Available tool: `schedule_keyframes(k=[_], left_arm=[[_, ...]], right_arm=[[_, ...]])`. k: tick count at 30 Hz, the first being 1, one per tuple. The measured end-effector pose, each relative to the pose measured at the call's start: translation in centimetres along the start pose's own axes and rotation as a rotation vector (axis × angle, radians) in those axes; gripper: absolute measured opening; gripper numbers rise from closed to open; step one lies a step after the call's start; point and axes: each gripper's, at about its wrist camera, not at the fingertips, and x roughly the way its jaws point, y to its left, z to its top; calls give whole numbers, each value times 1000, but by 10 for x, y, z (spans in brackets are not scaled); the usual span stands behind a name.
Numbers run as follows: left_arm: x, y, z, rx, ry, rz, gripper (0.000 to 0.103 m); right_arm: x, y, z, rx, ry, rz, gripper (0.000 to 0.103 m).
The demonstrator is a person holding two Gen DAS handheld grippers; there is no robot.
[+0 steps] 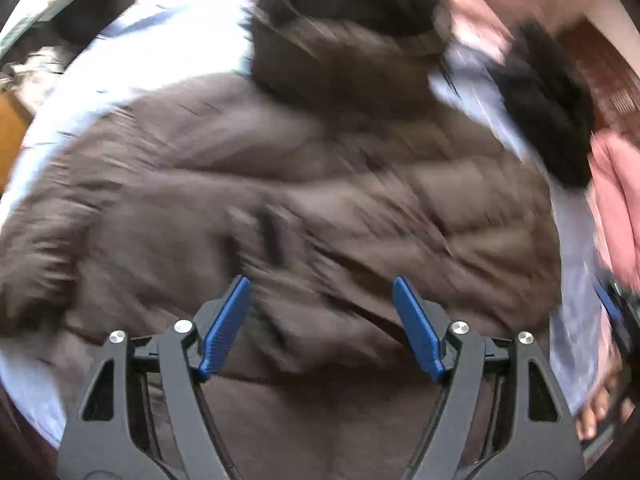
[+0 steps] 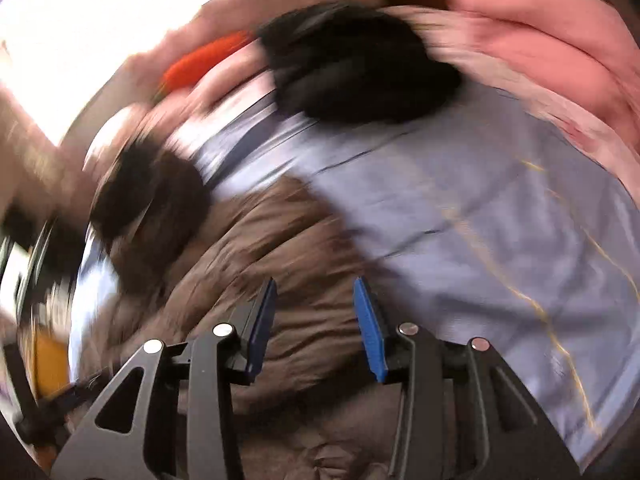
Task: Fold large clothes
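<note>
Above brown jacket [image 1: 304, 200]: both claws tilted down, empty.

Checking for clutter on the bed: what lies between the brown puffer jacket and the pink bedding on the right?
In the right wrist view, bare lavender sheet separates the brown jacket from the pink bedding; a black furry item sits farther up.

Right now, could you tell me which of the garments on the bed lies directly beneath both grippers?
The brown puffer jacket, spread under the left gripper and right gripper; the black garment and pink bedding lie farther off.
</note>
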Motion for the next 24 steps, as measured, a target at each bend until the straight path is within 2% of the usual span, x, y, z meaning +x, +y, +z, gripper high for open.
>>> schedule_keyframes(k=[1,3,5,6,8,10,12,13,14,15,16,17,19,21,23,24], left_arm=[[8,-6,-2,21,30,20,76],[30,-19,-10,63,105,93,76],[45,-16,-16,58,184,110,81],[57,-6,-17,21,242,85,83],[64,4,-15,-47,279,20,84],[55,16,-7,-107,271,-28,82],[28,41,3,-212,206,-64,82],[-1,73,10,-333,98,-76,83],[-20,96,12,-417,29,-67,90],[-38,124,10,-522,-43,-39,94],[-58,166,1,-688,-125,12,98],[-71,200,-14,-839,-175,44,99],[-85,269,-56,-1170,-211,50,99],[-87,318,-105,-1461,-215,6,99],[-82,346,-129,-1573,-196,-27,99],[-76,359,-133,-1581,-184,-45,99]], right_arm=[[12,6,-3,-27,40,17,42],[39,9,-12,-49,124,-16,41],[60,5,-19,-46,187,-59,42],[75,-6,-23,-23,238,-104,42],[88,-27,-30,64,294,-116,42],[89,-38,-30,130,317,-89,42],[84,-41,-28,144,323,-77,50],[80,-41,-27,143,323,-73,57],[77,-41,-29,142,322,-75,60],[74,-42,-30,141,323,-87,60],[73,-43,-32,142,331,-95,60],[72,-45,-34,146,341,-98,60],[73,-49,-40,167,361,-91,60],[70,-52,-43,205,372,-77,60],[62,-51,-46,237,388,-44,61],[58,-49,-47,243,395,-24,61]])
